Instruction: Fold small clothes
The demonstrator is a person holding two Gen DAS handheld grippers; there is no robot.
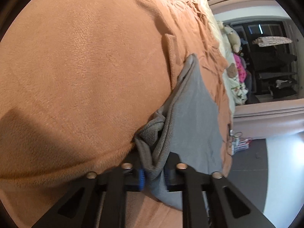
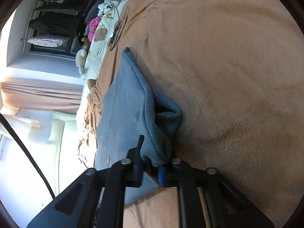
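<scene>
1. Small garment (image 1: 191, 114) lies on fleece blanket (image 1: 85, 66), which covers the bed.
2. Left gripper (image 1: 154, 176) sits at the garment's near edge, bunched cloth pinched between its pads.
3. Right gripper (image 2: 150, 172) sits at the near edge too, a fold of the garment (image 2: 129, 102) clamped in it.
4. Left wrist view: blanket to the garment's left, stuffed toys (image 1: 232, 36) at the bed's far end.
5. Wardrobe (image 1: 275, 62) stands behind the toys.

Left gripper (image 1: 153, 176) and right gripper (image 2: 151, 172): black angular linkage arms, silver round rivets, ribbed blue pads, triangular cutouts in outer plates
</scene>
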